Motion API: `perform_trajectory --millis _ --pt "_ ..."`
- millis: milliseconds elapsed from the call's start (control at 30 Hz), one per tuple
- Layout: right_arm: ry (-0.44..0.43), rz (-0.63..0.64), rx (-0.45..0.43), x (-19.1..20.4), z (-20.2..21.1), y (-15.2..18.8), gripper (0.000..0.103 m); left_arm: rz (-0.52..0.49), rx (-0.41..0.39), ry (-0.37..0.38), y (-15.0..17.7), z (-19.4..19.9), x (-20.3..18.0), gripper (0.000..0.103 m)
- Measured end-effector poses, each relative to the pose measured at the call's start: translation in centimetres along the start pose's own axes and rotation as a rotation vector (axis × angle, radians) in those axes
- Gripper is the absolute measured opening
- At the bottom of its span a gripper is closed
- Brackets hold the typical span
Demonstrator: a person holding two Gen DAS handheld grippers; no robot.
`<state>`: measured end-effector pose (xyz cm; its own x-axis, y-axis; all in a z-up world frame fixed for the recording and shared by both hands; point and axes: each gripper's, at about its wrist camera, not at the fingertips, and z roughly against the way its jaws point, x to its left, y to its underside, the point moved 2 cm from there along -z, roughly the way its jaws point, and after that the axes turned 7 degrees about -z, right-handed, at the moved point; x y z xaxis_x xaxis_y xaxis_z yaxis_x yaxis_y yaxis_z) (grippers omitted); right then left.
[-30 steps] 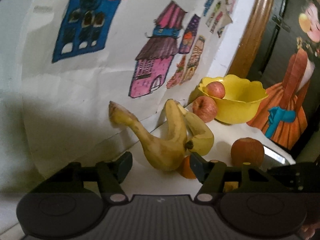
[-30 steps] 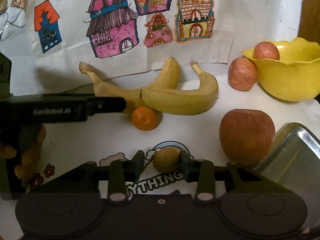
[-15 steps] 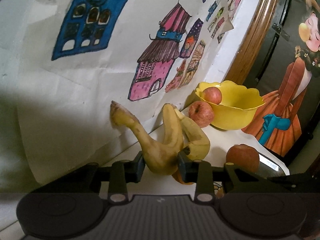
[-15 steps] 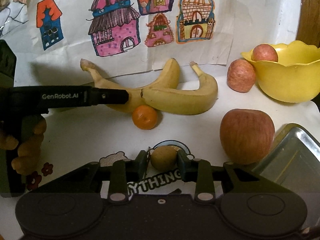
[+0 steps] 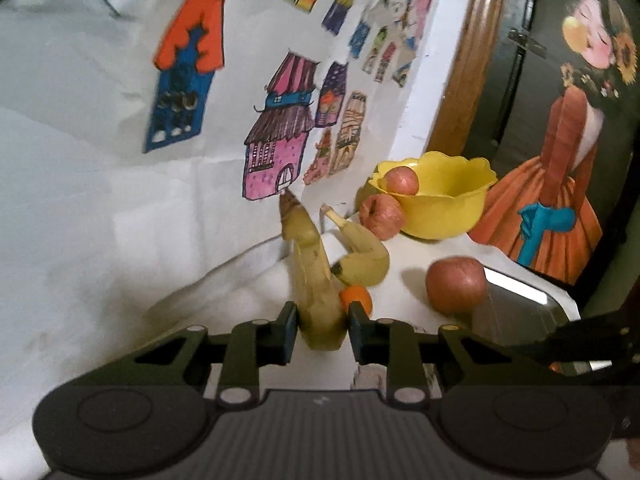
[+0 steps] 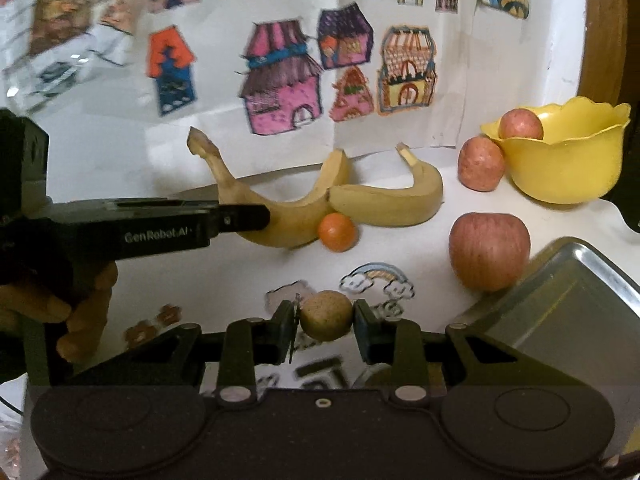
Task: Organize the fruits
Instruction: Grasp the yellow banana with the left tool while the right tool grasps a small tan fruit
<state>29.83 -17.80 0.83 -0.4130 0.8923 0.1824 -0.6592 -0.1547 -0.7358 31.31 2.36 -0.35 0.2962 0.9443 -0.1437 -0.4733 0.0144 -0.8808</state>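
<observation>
Now I am holding two fruits.
My left gripper (image 5: 321, 319) is squeezing the banana (image 5: 316, 280) above the table (image 6: 200, 276), and my right gripper (image 6: 325, 321) is squeezing the kiwi (image 6: 326, 315) beside the tray (image 6: 568, 312).

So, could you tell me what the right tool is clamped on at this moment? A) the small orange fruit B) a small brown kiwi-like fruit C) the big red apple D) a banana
B: in the right wrist view the right tool has both fingers pressed against the small brown fruit, while the orange fruit and big apple sit apart on the table.
</observation>
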Motion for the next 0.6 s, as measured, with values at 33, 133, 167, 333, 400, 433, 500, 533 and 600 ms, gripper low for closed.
perform_trajectory --millis 33,133,167,333,400,433,500,533,600 --pt "-0.004 -0.001 -0.005 0.2 0.7 0.5 0.034 -0.012 -0.006 -0.001 0.5 1.1 -0.2 0.029" --pt "-0.011 -0.008 -0.015 0.9 2.8 2.3 0.034 -0.049 -0.020 -0.006 2.0 4.2 -1.1 0.029" --pt "-0.013 -0.012 -0.019 1.1 3.5 3.0 0.034 -0.063 -0.024 -0.006 2.5 5.2 -1.5 0.029" --pt "-0.012 -0.066 -0.048 2.0 7.2 6.5 0.034 -0.151 -0.054 -0.004 5.0 9.6 -3.9 0.029" --pt "-0.004 -0.085 -0.067 2.4 8.8 8.1 0.034 -0.179 -0.063 0.004 5.9 11.1 -4.8 0.029" --pt "0.003 -0.093 -0.076 2.6 9.4 8.9 0.034 -0.197 -0.066 0.007 6.4 11.8 -5.3 0.029" --pt "0.018 -0.110 -0.094 2.9 10.8 10.6 0.034 -0.242 -0.079 0.013 7.2 13.3 -6.4 0.029" --pt "0.022 -0.119 -0.105 3.0 11.3 11.4 0.034 -0.265 -0.087 0.016 7.6 13.8 -7.0 0.029" --pt "0.025 -0.140 -0.130 3.2 12.5 13.2 0.034 -0.316 -0.100 0.020 8.4 15.1 -8.2 0.029"
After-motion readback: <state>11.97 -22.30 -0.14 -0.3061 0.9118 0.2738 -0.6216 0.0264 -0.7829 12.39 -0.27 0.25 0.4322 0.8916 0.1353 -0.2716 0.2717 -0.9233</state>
